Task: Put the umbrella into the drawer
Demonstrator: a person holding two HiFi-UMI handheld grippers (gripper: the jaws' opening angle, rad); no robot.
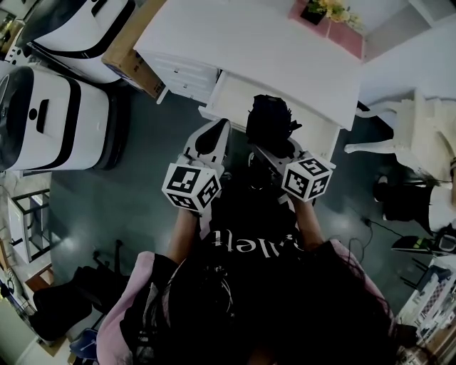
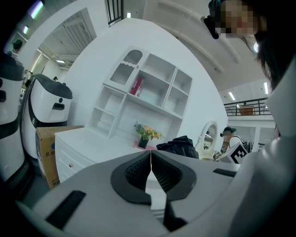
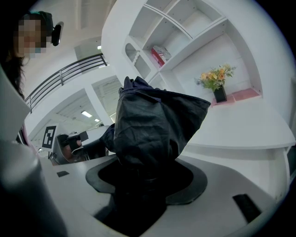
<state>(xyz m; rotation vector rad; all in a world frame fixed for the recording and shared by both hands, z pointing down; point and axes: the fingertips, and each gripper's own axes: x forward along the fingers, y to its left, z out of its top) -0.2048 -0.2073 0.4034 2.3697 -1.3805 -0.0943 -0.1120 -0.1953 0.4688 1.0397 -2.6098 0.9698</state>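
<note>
In the right gripper view my right gripper point(image 3: 145, 178) is shut on a black folded umbrella point(image 3: 152, 125), whose bunched fabric stands up from the jaws. From the head view the umbrella point(image 1: 271, 120) hangs above the open white drawer point(image 1: 231, 96) of the desk point(image 1: 249, 39), with the right gripper point(image 1: 274, 151) under it. My left gripper point(image 1: 212, 135) sits just left of it at the drawer's front, its jaws pressed together on nothing point(image 2: 151, 155). The left gripper view also catches the umbrella point(image 2: 180, 146) to the right.
A flower pot point(image 1: 317, 11) stands on a pink mat at the desk's back. A cardboard box point(image 1: 132, 60) and two white machines point(image 1: 57, 117) are to the left, and a white chair point(image 1: 410, 125) to the right. A white shelf unit point(image 2: 143, 97) rises behind the desk.
</note>
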